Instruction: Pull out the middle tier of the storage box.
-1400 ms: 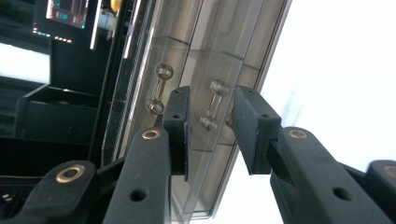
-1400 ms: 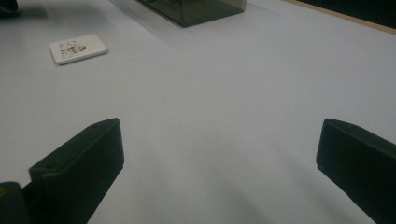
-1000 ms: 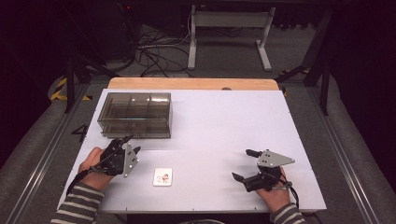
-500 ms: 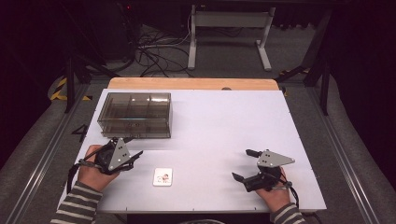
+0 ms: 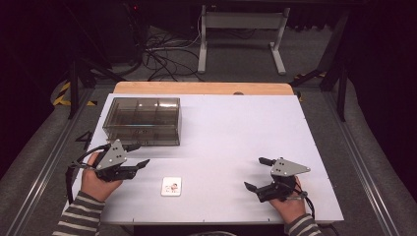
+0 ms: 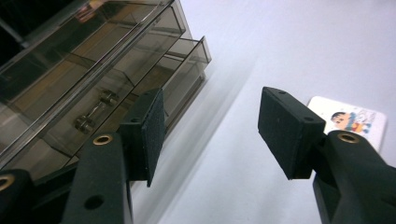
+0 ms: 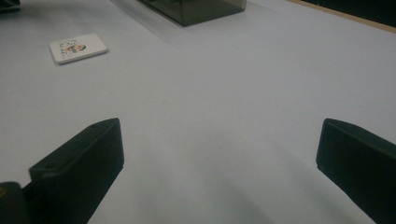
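card: white, small colourful cartoon print
box: smoky brown, see-through
table: white top, wooden far edge
claws: black, grey top plates
sleeves: grey-and-dark stripes

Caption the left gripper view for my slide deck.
Open left gripper between smoky clear plastic drawer box and small white cartoon card.

White table, grey metal stand, tangled floor cables.

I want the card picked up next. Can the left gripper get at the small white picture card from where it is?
Probably yes: the left gripper is open, and only bare white table lies between it and the small white picture card.
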Demonstrator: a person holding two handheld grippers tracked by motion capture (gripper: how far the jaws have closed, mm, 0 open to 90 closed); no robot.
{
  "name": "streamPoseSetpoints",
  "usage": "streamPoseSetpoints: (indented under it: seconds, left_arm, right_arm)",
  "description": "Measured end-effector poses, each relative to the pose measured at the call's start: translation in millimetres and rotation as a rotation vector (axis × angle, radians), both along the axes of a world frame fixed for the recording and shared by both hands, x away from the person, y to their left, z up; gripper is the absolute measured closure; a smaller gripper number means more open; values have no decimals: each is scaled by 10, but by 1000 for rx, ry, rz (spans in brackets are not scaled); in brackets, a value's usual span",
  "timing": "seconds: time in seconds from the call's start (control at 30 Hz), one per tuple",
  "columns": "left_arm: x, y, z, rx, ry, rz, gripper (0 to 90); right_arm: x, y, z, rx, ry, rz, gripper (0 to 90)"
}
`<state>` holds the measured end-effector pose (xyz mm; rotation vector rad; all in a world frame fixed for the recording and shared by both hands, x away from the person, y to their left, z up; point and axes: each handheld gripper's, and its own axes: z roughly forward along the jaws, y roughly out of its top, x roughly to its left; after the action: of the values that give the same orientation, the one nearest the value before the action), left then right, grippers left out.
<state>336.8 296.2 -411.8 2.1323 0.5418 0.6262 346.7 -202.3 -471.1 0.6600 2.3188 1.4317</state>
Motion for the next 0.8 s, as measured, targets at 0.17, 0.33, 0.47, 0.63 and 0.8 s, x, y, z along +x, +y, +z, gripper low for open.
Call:
streamPoseSetpoints:
  seconds: [0.17, 0.33, 0.47, 0.63, 0.8]
  left_arm:
    - [36, 32, 28, -1, 31, -27, 425]
    - [69, 47, 38, -5, 54, -56, 432]
    - [100, 50, 40, 2, 80, -79, 436]
    - [154, 70, 112, 48, 80, -108, 436]
    - [228, 105, 172, 90, 94, -112, 447]
  right_arm:
    - [-1, 1, 0, 0, 1, 1, 16]
    - [1, 2, -1, 1, 1, 0, 16]
    - [0, 6, 0, 3, 4, -1, 16]
    - [3, 3, 1, 0, 7, -2, 16]
    - [5, 2, 0, 1, 11, -5, 16]
